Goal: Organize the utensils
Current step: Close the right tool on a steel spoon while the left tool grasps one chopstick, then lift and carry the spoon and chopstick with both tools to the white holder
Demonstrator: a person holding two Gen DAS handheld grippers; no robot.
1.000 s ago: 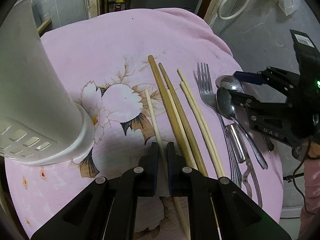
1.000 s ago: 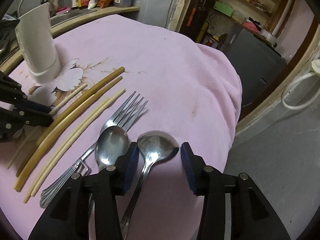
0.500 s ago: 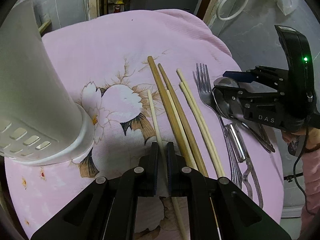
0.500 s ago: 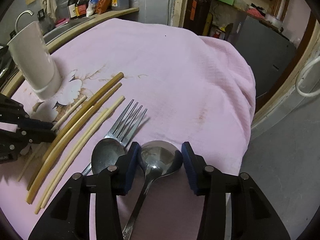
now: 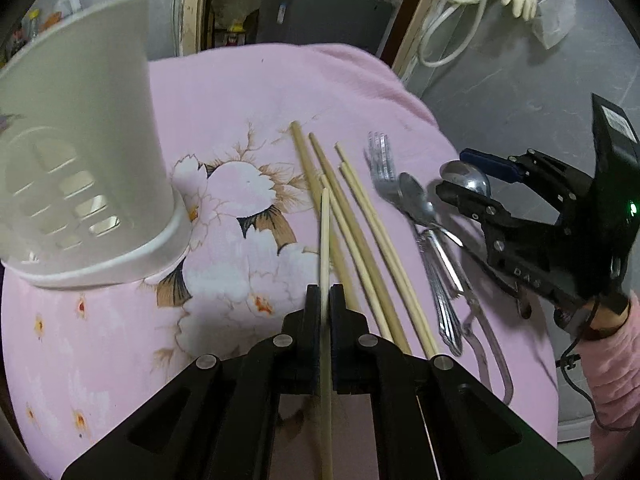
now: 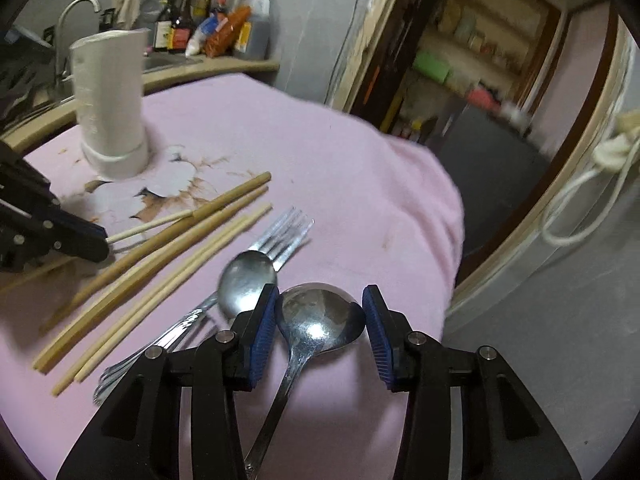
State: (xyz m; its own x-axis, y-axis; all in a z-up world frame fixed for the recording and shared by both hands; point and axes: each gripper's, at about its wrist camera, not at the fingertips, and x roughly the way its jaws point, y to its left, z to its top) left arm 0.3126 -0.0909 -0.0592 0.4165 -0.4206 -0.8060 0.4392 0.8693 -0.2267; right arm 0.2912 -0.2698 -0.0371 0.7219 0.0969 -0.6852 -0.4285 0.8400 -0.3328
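Observation:
My left gripper (image 5: 325,300) is shut on a pale chopstick (image 5: 325,232), which hangs lifted above the pink cloth; it also shows in the right wrist view as the pale chopstick (image 6: 148,226) in the left gripper (image 6: 100,242). Several more chopsticks (image 5: 360,240) lie side by side on the cloth. Right of them are a fork (image 5: 380,160) and a small spoon (image 5: 414,196). My right gripper (image 6: 320,300) is shut across the bowl of a large spoon (image 6: 320,320). A white slotted utensil holder (image 5: 88,184) stands upright at the left.
A metal peeler (image 5: 480,320) lies beside the fork's handle. The pink cloth (image 6: 320,160) drops off the table's far and right edges. A sink counter with bottles (image 6: 212,32) runs behind the holder. A pink sleeve (image 5: 612,360) holds the right gripper.
The pale chopstick has come up off the cloth in my left gripper, its tip now over the others. The right gripper has tilted upward with the large spoon's bowl still between its pads.

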